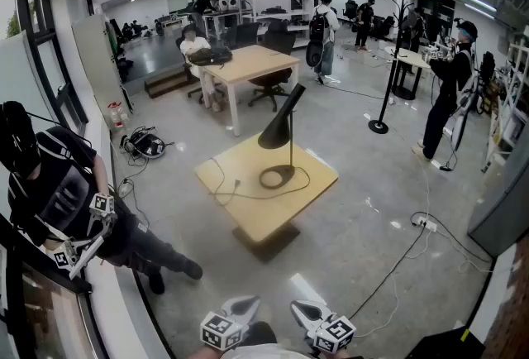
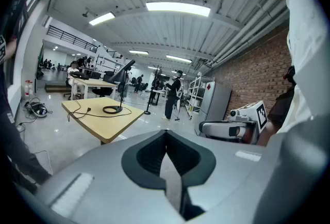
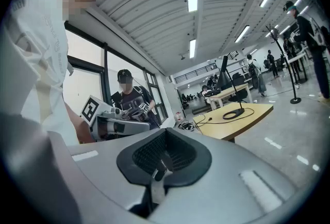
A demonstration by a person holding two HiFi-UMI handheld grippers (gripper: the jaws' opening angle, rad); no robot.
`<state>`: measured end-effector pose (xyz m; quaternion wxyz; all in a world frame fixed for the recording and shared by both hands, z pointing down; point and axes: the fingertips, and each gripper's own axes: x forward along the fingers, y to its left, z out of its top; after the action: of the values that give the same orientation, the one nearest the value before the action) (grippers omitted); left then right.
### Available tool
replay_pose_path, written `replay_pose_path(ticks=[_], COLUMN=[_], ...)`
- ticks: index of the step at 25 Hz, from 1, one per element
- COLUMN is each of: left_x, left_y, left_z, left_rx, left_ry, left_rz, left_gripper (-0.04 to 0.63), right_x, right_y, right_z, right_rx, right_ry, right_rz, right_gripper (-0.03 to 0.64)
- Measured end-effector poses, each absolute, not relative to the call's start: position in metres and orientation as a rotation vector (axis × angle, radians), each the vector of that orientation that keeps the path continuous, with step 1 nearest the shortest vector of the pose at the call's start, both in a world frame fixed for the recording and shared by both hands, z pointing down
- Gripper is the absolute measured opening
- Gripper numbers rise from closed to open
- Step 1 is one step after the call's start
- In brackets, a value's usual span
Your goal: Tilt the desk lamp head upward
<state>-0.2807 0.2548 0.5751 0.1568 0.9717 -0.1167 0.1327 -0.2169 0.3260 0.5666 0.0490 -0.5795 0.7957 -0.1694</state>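
Grey concrete floor (image 1: 364,208) is stretching across an open workshop, and a small pale wooden surface (image 1: 248,213) is standing alone in the middle of it. On that surface the desk lamp (image 1: 282,127) is resting on its round black base (image 1: 277,177). Its thin stem is rising straight while the black cone-shaped head is slanting, its wide mouth facing down and to the left. A black cord (image 1: 221,184) is trailing from the base across the wood toward the surface's left side.

Both tongs are hanging well apart from the lamp — low at the bottom edge of the head view, close to the person's body and just beside each other. The left tongs (image 1: 246,303) are showing their jaws pressed fully together with nothing between them. The right tongs (image 1: 302,310) are sitting the same way — closed tight and gripping nothing. Each gripper view is looking past its closed jaws at the lamp far off across the floor.

By the window on the left, a person in black (image 1: 50,184) is holding tools with square-marked cubes. Farther back, someone is sitting at a larger surface (image 1: 248,64), and several people are standing around the room.
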Motion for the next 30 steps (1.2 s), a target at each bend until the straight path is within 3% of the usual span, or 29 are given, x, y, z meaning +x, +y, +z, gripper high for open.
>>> replay_pose_path(ticks=[13, 30], left_x=[-0.289, -0.273], left_y=[0.250, 0.261], left_z=[0.569, 0.566], left_rx=[2.782, 2.798], left_ry=[-0.362, -0.307], left_rz=[0.338, 0.373], left_gripper=[0.002, 0.002], right_x=[-0.215, -0.208], right_y=[0.326, 0.333], right_z=[0.547, 0.570], right_rx=[-1.775, -1.826], right_ry=[2.387, 2.369], right_rz=[-0.430, -0.534], right_gripper=[0.038, 0.020])
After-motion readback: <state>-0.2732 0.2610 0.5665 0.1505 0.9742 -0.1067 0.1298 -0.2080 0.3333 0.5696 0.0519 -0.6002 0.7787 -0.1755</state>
